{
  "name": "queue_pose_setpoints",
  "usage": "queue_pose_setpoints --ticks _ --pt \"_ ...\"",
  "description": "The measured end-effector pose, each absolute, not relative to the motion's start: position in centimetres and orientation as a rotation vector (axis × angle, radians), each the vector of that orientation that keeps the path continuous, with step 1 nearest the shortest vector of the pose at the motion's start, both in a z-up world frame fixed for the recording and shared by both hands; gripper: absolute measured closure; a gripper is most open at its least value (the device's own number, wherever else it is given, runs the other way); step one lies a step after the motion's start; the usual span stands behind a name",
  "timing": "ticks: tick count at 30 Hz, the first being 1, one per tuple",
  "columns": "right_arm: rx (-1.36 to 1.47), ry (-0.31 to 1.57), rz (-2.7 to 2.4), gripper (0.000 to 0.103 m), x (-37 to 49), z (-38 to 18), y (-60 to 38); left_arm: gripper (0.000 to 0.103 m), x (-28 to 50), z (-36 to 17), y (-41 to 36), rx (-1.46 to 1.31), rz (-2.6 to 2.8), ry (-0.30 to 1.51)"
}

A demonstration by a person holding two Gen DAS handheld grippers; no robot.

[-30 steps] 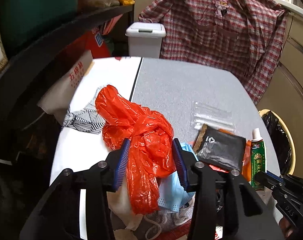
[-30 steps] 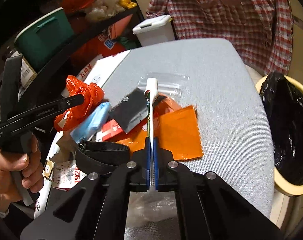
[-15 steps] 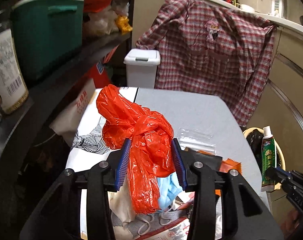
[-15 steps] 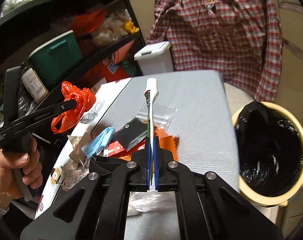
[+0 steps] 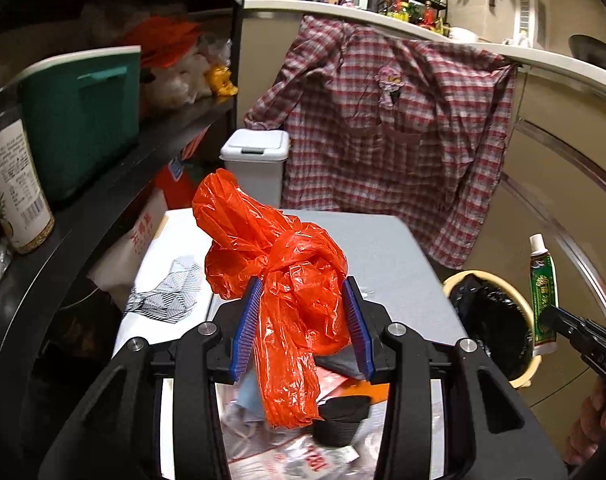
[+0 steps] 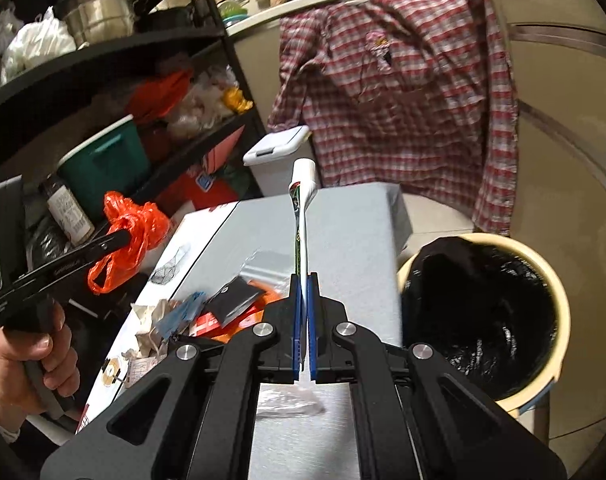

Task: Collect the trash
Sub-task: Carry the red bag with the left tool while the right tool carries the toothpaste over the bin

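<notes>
Left tool [image 5: 301,322]: clamped on knotted orange bag [image 5: 279,280], held above worktop [image 5: 387,256]. Right tool [image 6: 303,300]: pinching flattened tube [image 6: 301,216]. Step: carrying. Next: position both over black-lined bin [image 6: 483,312], then release.

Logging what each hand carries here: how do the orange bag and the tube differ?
The orange bag is soft, crumpled and knotted; the tube is slim, flat and straight, with a white cap. The bag bulges between the left hand-held gripper's half-spread pads, while the right hand-held gripper is shut nearly flat on the tube's tail end. The bag droops below its pads; the tube juts forward. Both are held up off the table, near the black-lined bin.
</notes>
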State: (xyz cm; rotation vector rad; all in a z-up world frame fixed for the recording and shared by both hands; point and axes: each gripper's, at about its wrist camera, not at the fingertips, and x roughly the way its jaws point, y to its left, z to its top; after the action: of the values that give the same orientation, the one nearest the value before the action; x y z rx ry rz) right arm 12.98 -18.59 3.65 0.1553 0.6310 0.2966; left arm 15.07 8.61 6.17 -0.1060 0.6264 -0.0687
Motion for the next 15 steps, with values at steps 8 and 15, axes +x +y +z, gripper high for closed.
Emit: queue_pose_setpoints --ticks 8,15 --pt "0.187 0.626 0.219 0.100 13.7 4.7 -23.4 0.062 14.6 7.3 4.3 -0.074 -0.143 0.604" --pt "0.188 0.630 0.129 0.100 14.6 5.1 -28.2 0.062 14.2 6.6 0.4 -0.044 -0.230 0.602"
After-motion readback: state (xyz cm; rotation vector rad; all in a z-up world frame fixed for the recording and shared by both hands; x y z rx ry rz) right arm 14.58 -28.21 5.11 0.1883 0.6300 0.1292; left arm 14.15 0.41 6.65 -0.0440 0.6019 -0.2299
